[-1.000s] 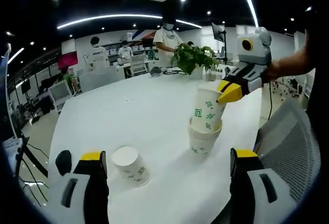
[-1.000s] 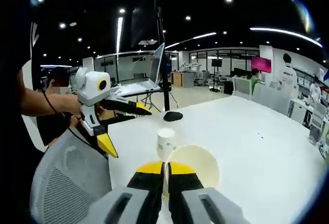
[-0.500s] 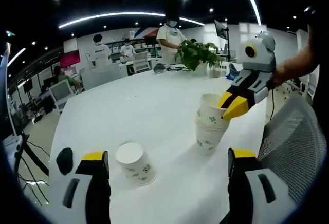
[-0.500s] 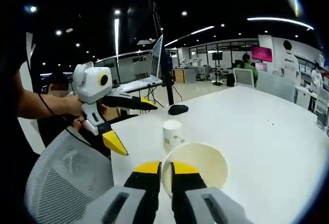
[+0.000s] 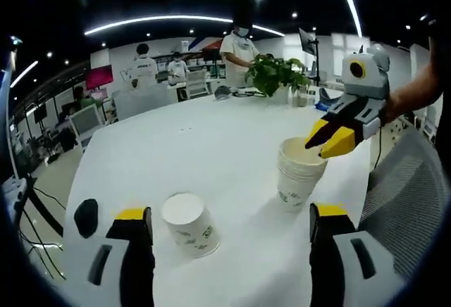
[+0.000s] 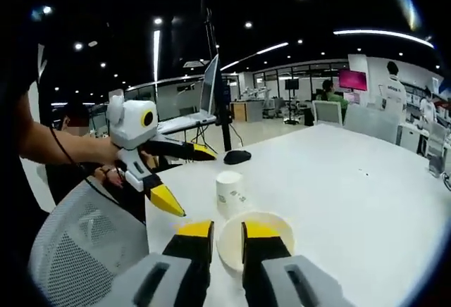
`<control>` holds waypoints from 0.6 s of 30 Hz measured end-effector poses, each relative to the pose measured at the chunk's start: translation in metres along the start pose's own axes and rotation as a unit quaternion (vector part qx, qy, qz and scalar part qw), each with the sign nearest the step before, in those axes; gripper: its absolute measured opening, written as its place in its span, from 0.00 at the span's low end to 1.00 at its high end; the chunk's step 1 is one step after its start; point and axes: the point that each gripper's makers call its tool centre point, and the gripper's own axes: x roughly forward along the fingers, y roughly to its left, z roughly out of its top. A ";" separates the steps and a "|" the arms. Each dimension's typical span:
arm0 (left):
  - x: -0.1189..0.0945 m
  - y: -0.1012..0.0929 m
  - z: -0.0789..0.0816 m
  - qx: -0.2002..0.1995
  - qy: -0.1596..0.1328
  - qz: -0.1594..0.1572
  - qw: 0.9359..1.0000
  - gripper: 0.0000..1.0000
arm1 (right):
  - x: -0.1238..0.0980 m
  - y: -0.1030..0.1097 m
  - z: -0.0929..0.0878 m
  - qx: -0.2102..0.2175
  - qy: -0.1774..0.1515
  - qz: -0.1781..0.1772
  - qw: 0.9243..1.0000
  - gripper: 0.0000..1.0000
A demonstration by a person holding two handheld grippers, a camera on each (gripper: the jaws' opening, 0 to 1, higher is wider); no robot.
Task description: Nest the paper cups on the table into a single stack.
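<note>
Straddling the rim of the nested cup stack (image 6: 255, 242) at lower centre, right gripper (image 6: 226, 230) jaws slightly apart; left gripper (image 5: 229, 217) jaws wide apart near inverted cup (image 5: 189, 222) on desk (image 5: 197, 152).

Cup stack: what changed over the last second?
The right gripper pushed its cup down into the cup stack, now fully nested, then opened its jaws off the rim. The upside-down cup stayed put on the table; the left gripper stayed open and idle.

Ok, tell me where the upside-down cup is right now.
In the left gripper view, the upside-down cup stands on the white table, just ahead of the left gripper's left finger and apart from the nested stack.
</note>
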 end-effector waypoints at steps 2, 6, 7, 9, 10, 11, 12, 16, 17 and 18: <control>0.003 0.003 -0.002 0.001 0.002 0.001 1.000 0.90 | -0.007 -0.002 0.005 0.000 -0.012 -0.010 1.000 0.21; 0.011 0.010 -0.006 0.002 0.007 0.003 1.000 0.88 | -0.023 -0.010 0.008 0.009 -0.027 -0.033 0.999 0.37; 0.013 0.013 -0.007 0.003 0.008 0.004 1.000 0.87 | -0.026 -0.011 0.007 0.011 -0.028 -0.037 0.999 0.40; 0.016 0.016 -0.008 0.000 0.009 0.007 1.000 0.86 | -0.033 -0.013 0.007 0.019 -0.036 -0.041 0.998 0.47; 0.018 0.020 -0.010 -0.002 0.009 0.010 1.000 0.85 | -0.037 -0.014 0.006 0.022 -0.039 -0.044 0.998 0.49; 0.020 0.022 -0.011 -0.004 0.010 0.013 1.000 0.84 | -0.041 -0.015 0.006 0.023 -0.044 -0.045 0.998 0.51; 0.023 0.026 -0.012 -0.007 0.010 0.015 1.000 0.84 | -0.045 -0.016 0.006 0.025 -0.048 -0.048 0.997 0.52; 0.030 0.037 -0.018 -0.024 0.012 0.020 0.999 0.79 | -0.058 -0.021 0.004 0.033 -0.054 -0.059 0.996 0.60; 0.031 0.039 -0.019 -0.026 0.012 0.022 0.999 0.78 | -0.063 -0.022 0.002 0.034 -0.054 -0.063 0.996 0.62; 0.032 0.041 -0.020 -0.027 0.012 0.023 0.999 0.77 | -0.065 -0.023 0.001 0.034 -0.054 -0.065 0.996 0.64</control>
